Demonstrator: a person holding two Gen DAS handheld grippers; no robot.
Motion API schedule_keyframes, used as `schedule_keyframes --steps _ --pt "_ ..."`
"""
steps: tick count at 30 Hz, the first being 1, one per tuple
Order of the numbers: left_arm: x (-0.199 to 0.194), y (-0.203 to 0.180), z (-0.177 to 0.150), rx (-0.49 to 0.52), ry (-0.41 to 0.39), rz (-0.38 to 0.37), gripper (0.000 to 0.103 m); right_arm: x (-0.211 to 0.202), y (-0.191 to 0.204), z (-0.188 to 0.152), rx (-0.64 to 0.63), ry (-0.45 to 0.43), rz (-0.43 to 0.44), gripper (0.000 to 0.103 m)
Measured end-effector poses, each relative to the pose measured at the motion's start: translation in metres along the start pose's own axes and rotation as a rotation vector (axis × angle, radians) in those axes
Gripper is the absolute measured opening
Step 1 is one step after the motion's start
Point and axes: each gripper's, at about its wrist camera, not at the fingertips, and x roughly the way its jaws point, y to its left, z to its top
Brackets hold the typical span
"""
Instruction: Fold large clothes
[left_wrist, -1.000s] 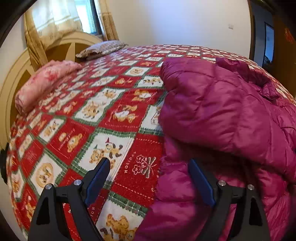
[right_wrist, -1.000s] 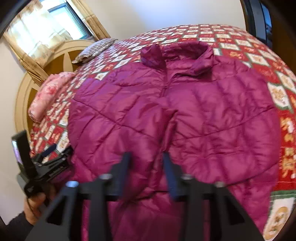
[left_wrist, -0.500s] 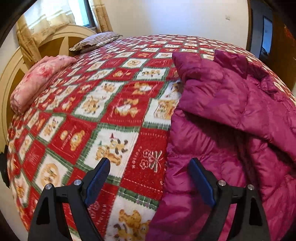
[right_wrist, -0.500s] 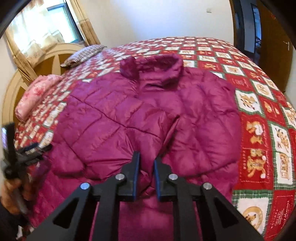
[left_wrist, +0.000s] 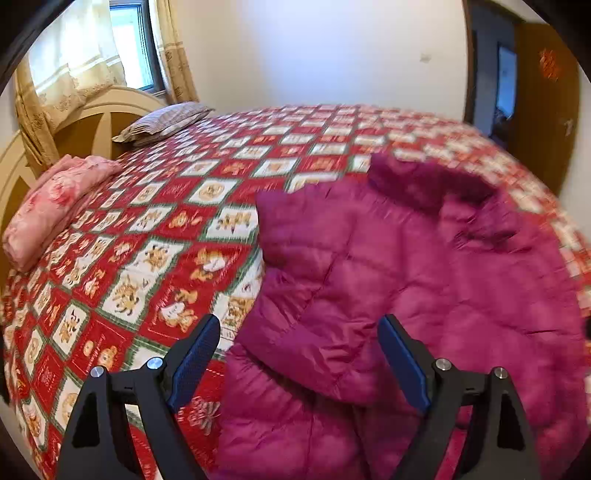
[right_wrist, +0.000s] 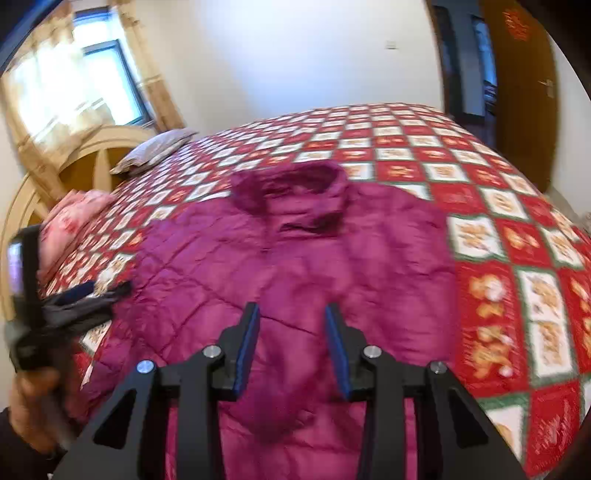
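A magenta puffer jacket (right_wrist: 295, 258) lies flat on the bed with its collar (right_wrist: 295, 192) at the far end and a sleeve folded in over its front. My right gripper (right_wrist: 291, 317) hovers above the jacket's middle; its jaws are opening and the pads press on nothing. In the left wrist view the jacket (left_wrist: 424, 277) fills the right half, its folded sleeve edge (left_wrist: 280, 258) nearest. My left gripper (left_wrist: 299, 332) is open wide above that edge and holds nothing. The left gripper (right_wrist: 74, 299) also shows in the right wrist view, at the jacket's left side.
The bed carries a red patchwork bedspread (left_wrist: 147, 240) with teddy bears. A folded pink blanket (left_wrist: 55, 206) and a striped pillow (left_wrist: 166, 122) lie by the headboard (left_wrist: 88, 125). A curtained window is behind it and a wooden door (right_wrist: 517, 92) at far right.
The right gripper's jaws narrowed, then spread apart, and it rose off the jacket. The left gripper drew back and up, so more of the jacket shows.
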Motion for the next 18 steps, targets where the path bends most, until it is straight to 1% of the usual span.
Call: schedule_keyframes --steps 1,3,6,9,10,18 --pt "0.015 -0.004 -0.005 -0.002 0.037 0.008 0.087 0.009 0.006 -0.001 -0.024 0.006 0.005 0.040" --pt "0.033 -0.002 -0.014 -0.025 0.072 0.013 0.087 0.028 0.015 -0.007 -0.059 0.039 0.006 0.040" --pt "0.040 0.002 -0.021 -0.060 0.065 -0.012 0.088 0.047 0.018 -0.016 -0.076 0.072 -0.006 0.039" --pt "0.042 0.003 -0.024 -0.071 0.061 -0.029 0.088 0.061 0.015 -0.025 -0.081 0.090 -0.019 0.039" --pt "0.042 0.003 -0.025 -0.071 0.058 -0.034 0.088 0.063 0.014 -0.026 -0.084 0.092 -0.026 0.037" --pt "0.045 -0.002 -0.029 -0.050 0.053 -0.014 0.088 0.069 0.016 -0.034 -0.117 0.088 -0.068 0.036"
